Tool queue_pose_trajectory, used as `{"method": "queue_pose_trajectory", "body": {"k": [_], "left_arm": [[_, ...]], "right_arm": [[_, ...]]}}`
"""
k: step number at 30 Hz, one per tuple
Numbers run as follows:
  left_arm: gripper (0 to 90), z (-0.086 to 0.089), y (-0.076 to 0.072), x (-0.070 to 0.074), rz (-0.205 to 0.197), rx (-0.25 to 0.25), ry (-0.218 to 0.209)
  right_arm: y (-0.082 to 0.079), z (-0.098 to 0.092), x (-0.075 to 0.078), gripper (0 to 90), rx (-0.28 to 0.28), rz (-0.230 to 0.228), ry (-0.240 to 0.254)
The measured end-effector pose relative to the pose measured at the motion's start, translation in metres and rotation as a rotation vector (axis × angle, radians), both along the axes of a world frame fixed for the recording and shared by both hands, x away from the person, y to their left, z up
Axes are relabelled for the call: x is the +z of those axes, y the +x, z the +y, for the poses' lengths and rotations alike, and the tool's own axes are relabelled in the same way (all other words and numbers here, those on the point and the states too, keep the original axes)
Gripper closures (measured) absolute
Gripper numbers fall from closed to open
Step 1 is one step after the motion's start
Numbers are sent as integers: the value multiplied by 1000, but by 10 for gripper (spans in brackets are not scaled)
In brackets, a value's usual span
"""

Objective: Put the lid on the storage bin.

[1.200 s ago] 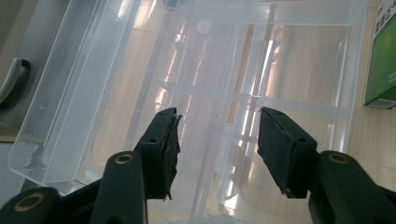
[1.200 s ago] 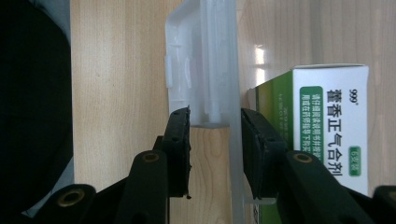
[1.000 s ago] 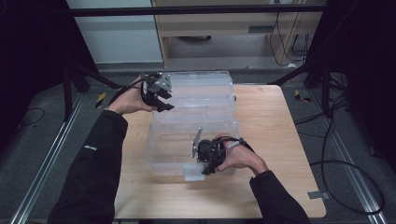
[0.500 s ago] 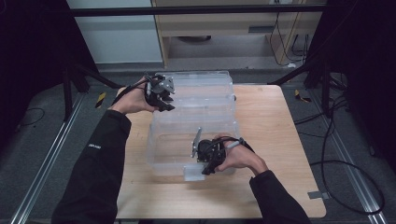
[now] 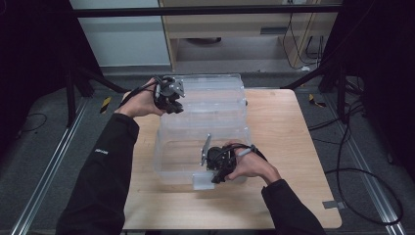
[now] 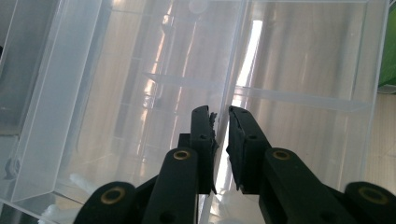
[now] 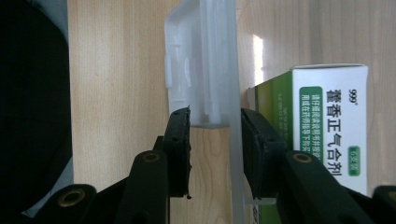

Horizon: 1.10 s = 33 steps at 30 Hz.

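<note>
A clear plastic box (image 5: 162,147) stands on the wooden table (image 5: 284,147), its lid (image 5: 210,95) lying open toward the far side. My left gripper (image 5: 172,104) is at the lid's left corner. In the left gripper view its jaws (image 6: 219,114) have just been closing and pinch a thin clear lid edge (image 6: 236,65). My right gripper (image 5: 211,175) is at the box's near wall. It (image 7: 215,116) is shut on the white latch (image 7: 201,60) and front wall. A green and white medicine carton (image 7: 327,135) lies just behind that wall.
Bare wood lies to the right of the box and along the near edge. Black stand legs (image 5: 78,83) and cables (image 5: 352,166) are on the grey floor around the table. A cabinet (image 5: 230,29) stands behind it.
The left gripper has shifted slightly along the lid's left corner. The right hand and the box have stayed where they were.
</note>
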State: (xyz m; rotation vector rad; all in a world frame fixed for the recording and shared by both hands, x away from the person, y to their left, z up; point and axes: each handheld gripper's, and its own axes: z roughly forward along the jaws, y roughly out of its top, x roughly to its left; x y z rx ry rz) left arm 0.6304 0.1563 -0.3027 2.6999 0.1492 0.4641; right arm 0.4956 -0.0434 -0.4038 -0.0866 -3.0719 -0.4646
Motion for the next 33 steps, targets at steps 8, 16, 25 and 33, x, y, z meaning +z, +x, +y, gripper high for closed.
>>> {"method": "queue_pose_trajectory", "body": {"k": [8,16,25,33], "left_arm": [[856,-5,-1,3,5,-35,39],[878,-9,-3,7,17,-49,74],[889,-13,-10,12,16,-60,88],[891,-12,-25,16,0,-80,85]], "right_arm": [[0,0,0,655,-7,5,-1],[0,1,0,659,-15,6,-7],[-1,1,0,663,-18,7,-8],[0,2,0,665,-21,8,-8]]}}
